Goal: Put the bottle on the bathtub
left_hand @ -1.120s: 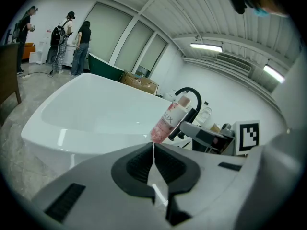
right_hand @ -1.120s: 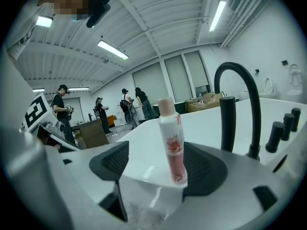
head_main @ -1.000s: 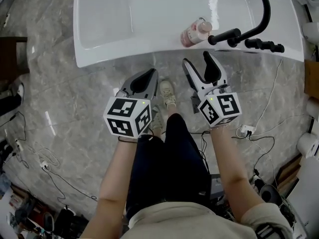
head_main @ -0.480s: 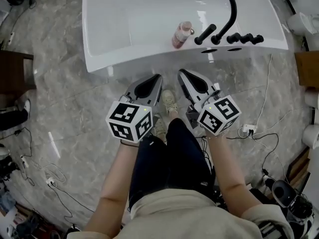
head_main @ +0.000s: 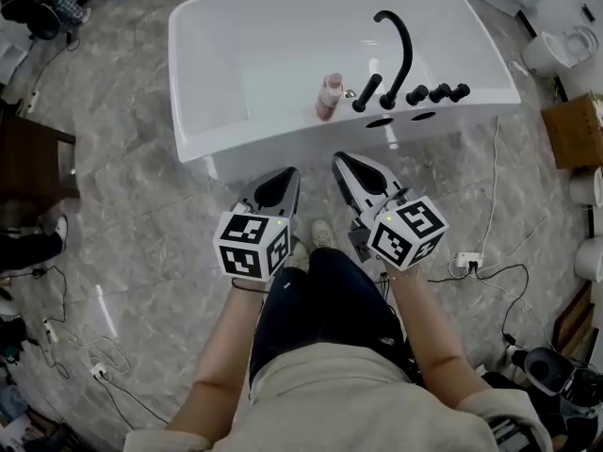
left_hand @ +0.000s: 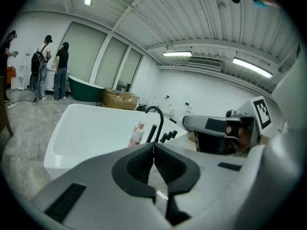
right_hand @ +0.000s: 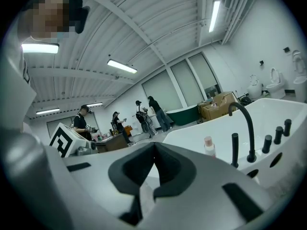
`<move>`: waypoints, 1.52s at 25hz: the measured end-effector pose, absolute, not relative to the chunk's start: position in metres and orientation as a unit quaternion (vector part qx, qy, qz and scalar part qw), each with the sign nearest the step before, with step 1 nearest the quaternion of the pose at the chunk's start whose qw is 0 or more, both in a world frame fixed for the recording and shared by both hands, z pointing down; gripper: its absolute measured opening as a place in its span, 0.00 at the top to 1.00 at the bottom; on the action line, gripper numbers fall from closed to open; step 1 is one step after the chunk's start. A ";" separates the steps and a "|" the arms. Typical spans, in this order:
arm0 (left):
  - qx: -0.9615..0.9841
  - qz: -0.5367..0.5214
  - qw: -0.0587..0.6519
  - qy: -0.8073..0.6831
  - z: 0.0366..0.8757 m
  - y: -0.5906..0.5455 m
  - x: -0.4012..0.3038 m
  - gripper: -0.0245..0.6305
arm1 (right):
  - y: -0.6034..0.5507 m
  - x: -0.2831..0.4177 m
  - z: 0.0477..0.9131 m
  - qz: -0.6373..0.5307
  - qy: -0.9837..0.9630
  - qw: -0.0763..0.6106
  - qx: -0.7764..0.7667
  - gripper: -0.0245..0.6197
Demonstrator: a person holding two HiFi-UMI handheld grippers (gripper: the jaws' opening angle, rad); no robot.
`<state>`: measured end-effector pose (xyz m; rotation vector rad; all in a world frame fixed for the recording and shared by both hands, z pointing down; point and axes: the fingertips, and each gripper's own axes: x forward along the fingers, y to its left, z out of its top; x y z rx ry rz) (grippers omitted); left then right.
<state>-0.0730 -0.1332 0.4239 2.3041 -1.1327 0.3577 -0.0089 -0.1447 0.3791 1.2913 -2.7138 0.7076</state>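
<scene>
Pink bottle (head_main: 330, 95) stands upright on the near rim of the bathtub (head_main: 283, 145), left of the black faucet (head_main: 403, 40). Our left gripper (head_main: 289, 174) and right gripper (head_main: 340, 160), both closed and empty, hang well apart from it; we judge only retreat remains.

Grey marble floor (head_main: 141, 205), black cables (head_main: 495, 271) at right, cardboard box (head_main: 575, 130), dark wooden furniture (head_main: 33, 163) at left

Dressed in a beige short-sleeved top (head_main: 330, 398), dark trousers (head_main: 320, 299) and pale trainers (head_main: 323, 234). Shelled in light grey, tapering forward, on left gripper (head_main: 288, 173) and right gripper (head_main: 338, 159), with black ribbed pads (left_hand: 138, 164) lining the jaws. Capped behind with white cubes (head_main: 252, 244) bearing black square markers and a small green light each.
</scene>
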 end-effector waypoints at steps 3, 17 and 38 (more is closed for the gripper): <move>0.858 0.118 0.278 -0.416 0.409 -0.127 -0.070 0.95 | -0.141 -0.010 0.362 0.225 -0.885 0.021 0.406 0.96; 0.862 0.114 0.232 -0.437 0.347 -0.108 -0.059 0.95 | -0.124 -0.008 0.306 0.208 -0.900 0.017 0.383 0.96; 0.841 0.122 0.222 -0.478 0.334 -0.099 -0.023 0.95 | -0.096 0.011 0.304 0.172 -0.916 0.052 0.359 0.96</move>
